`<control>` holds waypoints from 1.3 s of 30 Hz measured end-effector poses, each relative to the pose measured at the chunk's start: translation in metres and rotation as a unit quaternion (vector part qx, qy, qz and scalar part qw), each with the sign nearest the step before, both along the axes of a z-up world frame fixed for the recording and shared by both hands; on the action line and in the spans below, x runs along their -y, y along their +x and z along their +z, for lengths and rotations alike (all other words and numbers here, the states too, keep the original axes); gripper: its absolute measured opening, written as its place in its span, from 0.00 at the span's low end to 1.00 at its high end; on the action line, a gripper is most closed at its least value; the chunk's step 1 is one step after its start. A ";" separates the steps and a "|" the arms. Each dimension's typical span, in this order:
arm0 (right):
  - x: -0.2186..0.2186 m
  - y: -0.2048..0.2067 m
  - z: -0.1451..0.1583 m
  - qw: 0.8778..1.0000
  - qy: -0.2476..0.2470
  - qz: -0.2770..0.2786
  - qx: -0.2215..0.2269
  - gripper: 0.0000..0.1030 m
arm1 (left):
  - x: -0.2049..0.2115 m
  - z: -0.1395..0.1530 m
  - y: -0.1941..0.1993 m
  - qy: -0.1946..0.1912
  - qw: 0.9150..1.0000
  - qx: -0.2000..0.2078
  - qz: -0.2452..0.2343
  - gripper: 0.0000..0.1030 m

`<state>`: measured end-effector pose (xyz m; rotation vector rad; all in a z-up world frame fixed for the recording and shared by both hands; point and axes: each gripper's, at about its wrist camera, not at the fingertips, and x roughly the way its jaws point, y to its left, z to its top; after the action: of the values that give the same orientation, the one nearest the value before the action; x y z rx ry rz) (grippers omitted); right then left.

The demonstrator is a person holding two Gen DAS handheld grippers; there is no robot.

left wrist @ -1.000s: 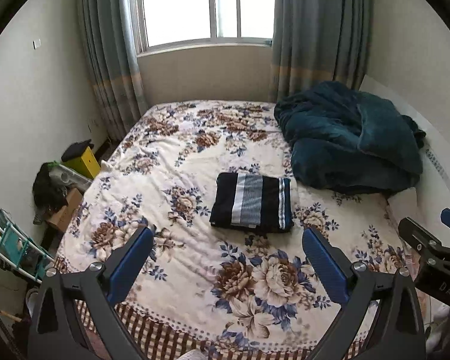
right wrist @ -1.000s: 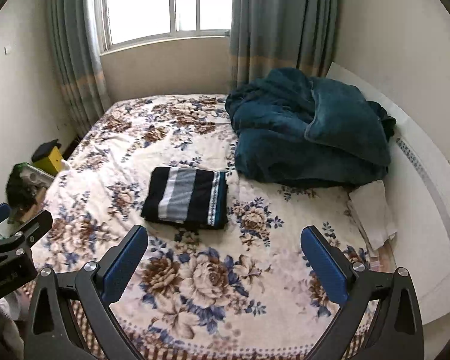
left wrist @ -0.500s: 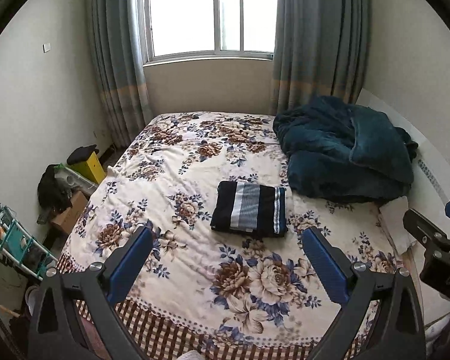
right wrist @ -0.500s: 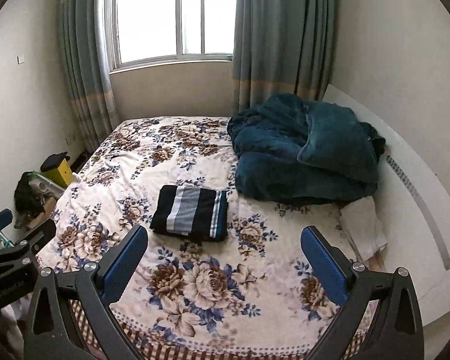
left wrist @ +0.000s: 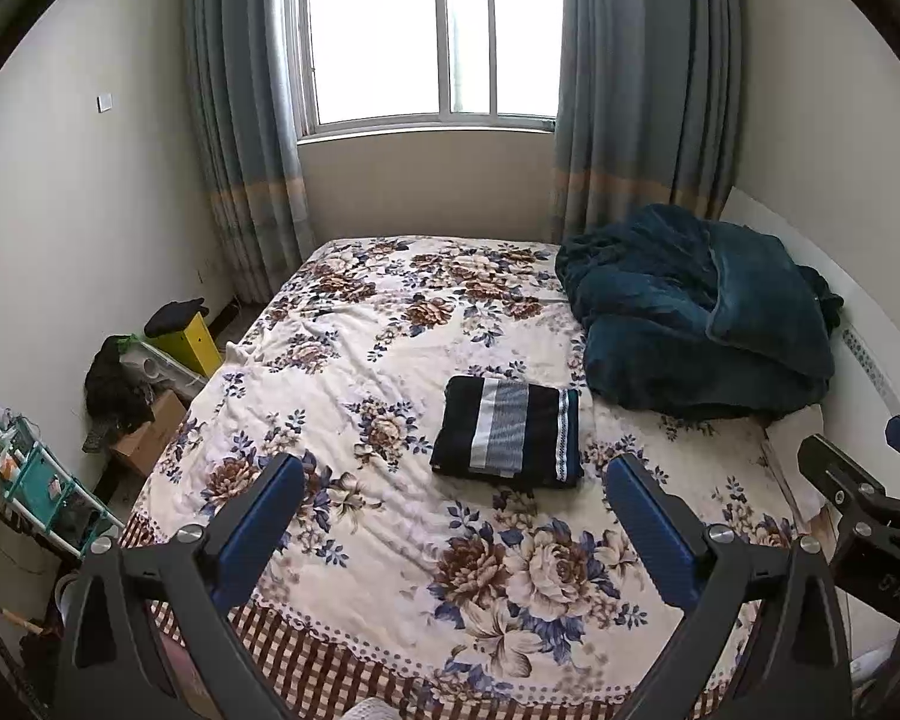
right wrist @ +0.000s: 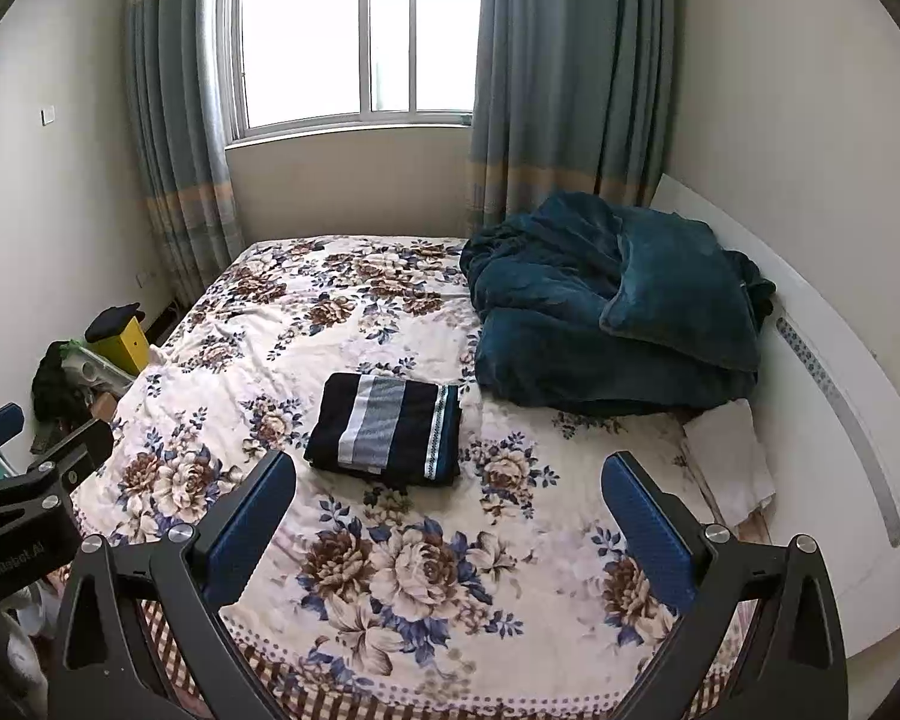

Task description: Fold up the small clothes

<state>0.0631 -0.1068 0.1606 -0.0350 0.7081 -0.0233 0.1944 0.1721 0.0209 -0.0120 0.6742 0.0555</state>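
A folded dark garment with grey and white stripes (left wrist: 510, 432) lies flat in the middle of the floral bedspread (left wrist: 354, 360); it also shows in the right wrist view (right wrist: 387, 429). My left gripper (left wrist: 453, 525) is open and empty, held back above the foot of the bed, well short of the garment. My right gripper (right wrist: 447, 519) is open and empty too, level with the left one. Each gripper shows at the edge of the other's view: the right gripper (left wrist: 870, 498) and the left gripper (right wrist: 36, 468).
A crumpled teal blanket (left wrist: 702, 312) lies at the bed's back right, against a white headboard (right wrist: 840, 372). A white cloth (right wrist: 729, 456) lies beside it. Boxes, a yellow box (left wrist: 189, 339) and a teal rack (left wrist: 42, 489) stand on the floor at left. A curtained window is behind.
Both grippers have drawn back and risen away from the bed; the garment and bed look smaller and more of the window shows. The garment has not moved.
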 end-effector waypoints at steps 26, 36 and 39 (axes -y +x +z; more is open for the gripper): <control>-0.006 0.000 0.004 1.000 0.009 0.010 0.000 1.00 | -0.003 0.005 -0.009 -0.002 1.000 0.003 0.001 1.00; -0.010 -0.003 0.004 1.000 0.009 0.011 -0.003 1.00 | -0.002 0.006 -0.012 0.000 1.000 0.002 0.002 1.00; -0.010 -0.004 0.004 1.000 0.010 0.009 -0.003 1.00 | -0.002 0.006 -0.013 0.001 1.000 0.002 0.004 1.00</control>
<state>0.0591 -0.0966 0.1645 -0.0224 0.7141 0.0020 0.1819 0.1740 0.0274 -0.0135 0.6701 0.0629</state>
